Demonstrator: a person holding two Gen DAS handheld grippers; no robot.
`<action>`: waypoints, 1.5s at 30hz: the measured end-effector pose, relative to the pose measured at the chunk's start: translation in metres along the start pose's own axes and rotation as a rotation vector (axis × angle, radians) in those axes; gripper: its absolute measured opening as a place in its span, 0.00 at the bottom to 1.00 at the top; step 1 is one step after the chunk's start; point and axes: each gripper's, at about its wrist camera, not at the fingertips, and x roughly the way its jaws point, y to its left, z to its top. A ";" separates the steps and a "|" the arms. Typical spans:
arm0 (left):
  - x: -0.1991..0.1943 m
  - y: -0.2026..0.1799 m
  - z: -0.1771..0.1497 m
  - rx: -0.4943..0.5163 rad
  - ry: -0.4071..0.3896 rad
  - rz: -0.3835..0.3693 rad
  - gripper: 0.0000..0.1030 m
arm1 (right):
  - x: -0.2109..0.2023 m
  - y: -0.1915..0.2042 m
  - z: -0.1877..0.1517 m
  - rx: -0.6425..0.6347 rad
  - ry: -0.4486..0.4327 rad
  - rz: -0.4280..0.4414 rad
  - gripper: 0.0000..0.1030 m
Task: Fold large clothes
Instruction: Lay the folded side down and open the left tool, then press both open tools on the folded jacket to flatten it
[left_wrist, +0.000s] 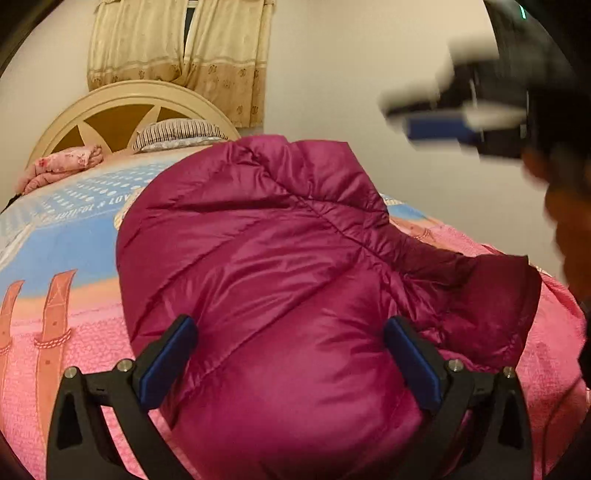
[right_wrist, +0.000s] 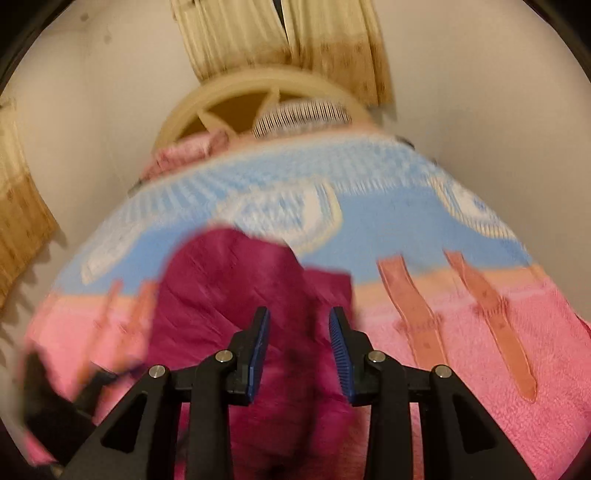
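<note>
A magenta puffer jacket (left_wrist: 277, 251) lies bunched on the bed, one darker part (left_wrist: 491, 295) spread out to the right. My left gripper (left_wrist: 291, 354) stands wide open low over the jacket's near end. The puffy fabric bulges between its blue pads (left_wrist: 168, 354), which do not squeeze it. The right gripper (left_wrist: 436, 125) shows blurred, high at the upper right, with no fabric hanging from it. In the right wrist view the right gripper (right_wrist: 299, 350) has its jaws partly apart above the jacket (right_wrist: 229, 288), nothing pinched between them.
The bed cover (left_wrist: 74, 332) is pink near me and blue further back. At the head stand a cream headboard (left_wrist: 122, 107), a striped pillow (left_wrist: 177, 133) and a folded pink blanket (left_wrist: 62, 166). A curtain (left_wrist: 177, 48) hangs behind. A person's arm (left_wrist: 565, 221) fills the right edge.
</note>
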 end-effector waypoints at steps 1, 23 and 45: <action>0.000 -0.004 0.002 0.007 -0.001 0.001 1.00 | -0.004 0.009 0.004 0.025 -0.021 0.053 0.33; 0.047 0.053 0.079 -0.225 -0.004 0.325 1.00 | 0.093 -0.035 -0.039 0.149 0.005 0.029 0.33; 0.114 0.052 0.059 -0.196 0.199 0.382 1.00 | 0.125 -0.059 -0.068 0.179 0.082 0.021 0.33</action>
